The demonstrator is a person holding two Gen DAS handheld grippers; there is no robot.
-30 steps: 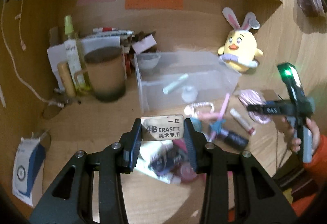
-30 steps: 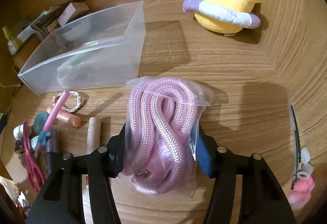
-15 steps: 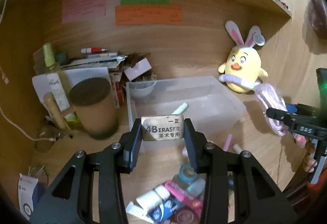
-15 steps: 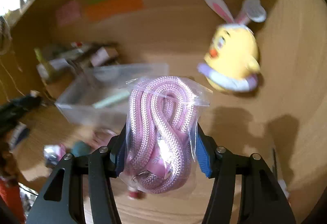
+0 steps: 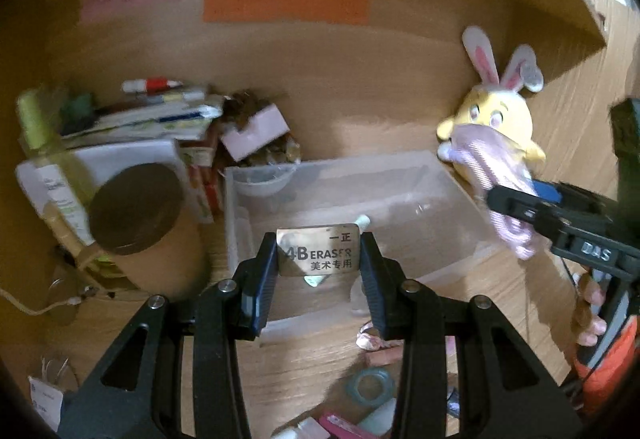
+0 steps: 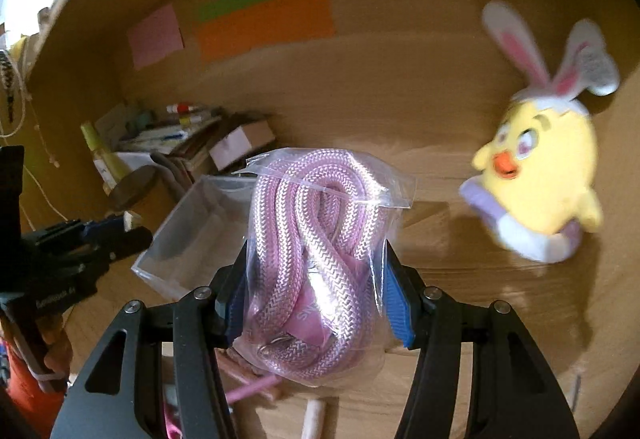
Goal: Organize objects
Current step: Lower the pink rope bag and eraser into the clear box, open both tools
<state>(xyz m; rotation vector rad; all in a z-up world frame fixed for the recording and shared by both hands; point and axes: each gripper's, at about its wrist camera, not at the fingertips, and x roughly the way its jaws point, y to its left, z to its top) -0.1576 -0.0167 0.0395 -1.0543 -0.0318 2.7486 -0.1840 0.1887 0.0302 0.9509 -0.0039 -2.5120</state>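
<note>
Clear bin (image 5: 448,195) is the landmark, open top, sits on the desk (image 5: 328,127) under a shelf, wood back wall behind it. Left of bin: brown cup (image 5: 140,215) and a stack of papers and boxes crowd its left wall. Right-rear of bin: yellow plush chick (image 6: 540,183), apart from it. In front of bin: small clutter, tape ring (image 5: 372,387). Room above bin is free.

Left gripper (image 5: 318,259), jaws part closed, clamps the eraser (image 5: 318,249) by its short ends; long axis runs across the jaws, label facing camera, held above bin's front edge.

Right gripper (image 6: 314,299), jaws about half open, grips bagged pink rope (image 6: 316,251); bag's long axis points away along the fingers, zip end far. It hangs off the desk, by bin's right side.
</note>
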